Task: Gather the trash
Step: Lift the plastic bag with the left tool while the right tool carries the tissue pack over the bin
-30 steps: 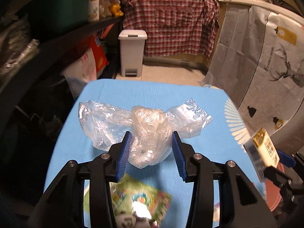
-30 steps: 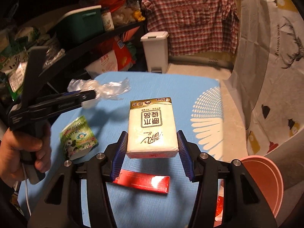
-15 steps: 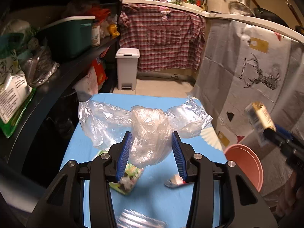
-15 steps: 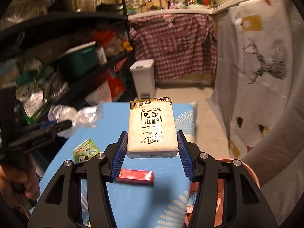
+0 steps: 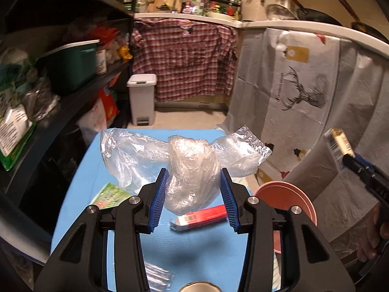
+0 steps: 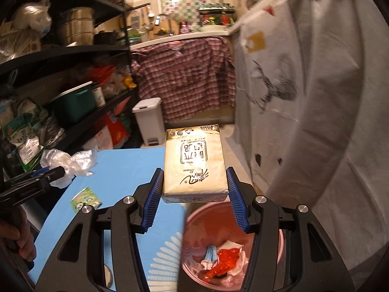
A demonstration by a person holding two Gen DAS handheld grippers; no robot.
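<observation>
Right wrist: right gripper [image 6: 194,196] clamped on tissue pack [image 6: 194,161], now carried over pink bin [image 6: 280,243]. Left gripper [image 5: 194,194] clamped on plastic bag [image 5: 192,170], lifted off blue table [image 5: 97,170]. Ready to drop.

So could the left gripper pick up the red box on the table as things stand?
Probably not: the left gripper is already shut on the plastic bag, which hangs over the red box.
</observation>
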